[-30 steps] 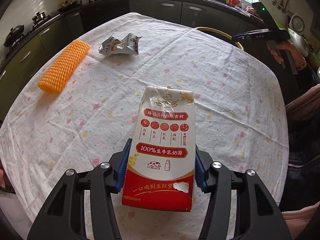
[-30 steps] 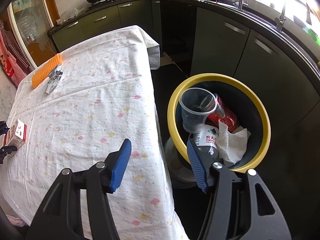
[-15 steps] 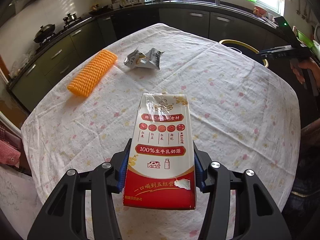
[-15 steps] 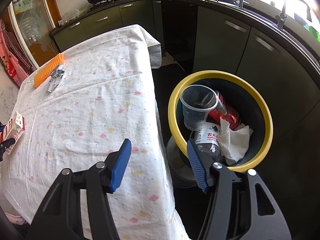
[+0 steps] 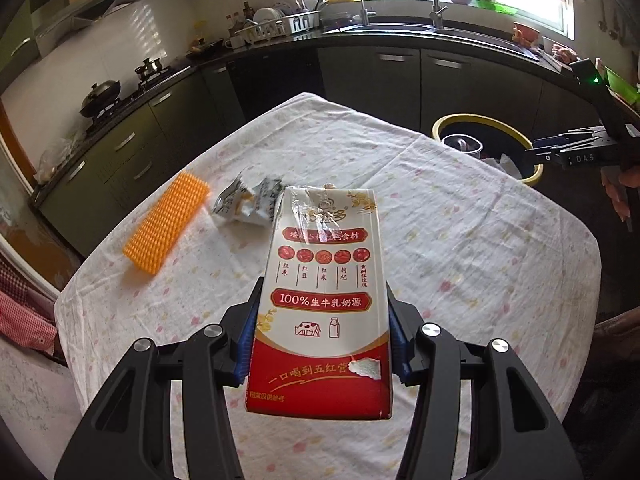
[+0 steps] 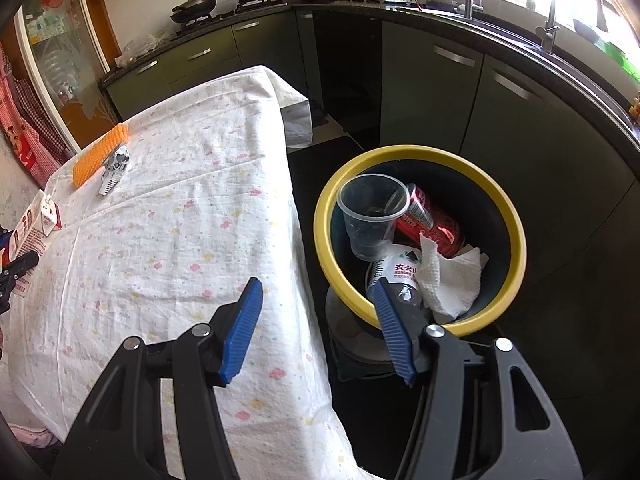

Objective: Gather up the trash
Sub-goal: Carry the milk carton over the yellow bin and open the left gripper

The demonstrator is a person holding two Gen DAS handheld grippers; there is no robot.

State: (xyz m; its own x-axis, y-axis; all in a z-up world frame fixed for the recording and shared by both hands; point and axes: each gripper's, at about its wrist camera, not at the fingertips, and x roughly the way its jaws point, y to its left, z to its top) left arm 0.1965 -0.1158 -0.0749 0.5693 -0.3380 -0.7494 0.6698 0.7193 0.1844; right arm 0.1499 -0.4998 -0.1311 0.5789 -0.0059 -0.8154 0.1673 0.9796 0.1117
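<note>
The left gripper (image 5: 320,344) is clamped on the milk carton (image 5: 322,300), lifted off the table (image 5: 480,248) — bound, I'd guess, for the yellow-rimmed bin (image 5: 486,122) at two o'clock (already part full). The right gripper (image 6: 316,320) hangs apart, empty.

Your left gripper (image 5: 322,340) and right gripper (image 6: 318,328) share black frames, silver screws and ribbed blue pads (image 6: 242,330).

One milk carton (image 5: 324,304), one orange mesh pad (image 5: 166,228), one crumpled wrapper (image 5: 246,202). In one yellow-rimmed bin (image 6: 324,236): one plastic cup (image 6: 370,216), one red can (image 6: 434,226), one bottle (image 6: 396,276), one paper towel (image 6: 452,280).
</note>
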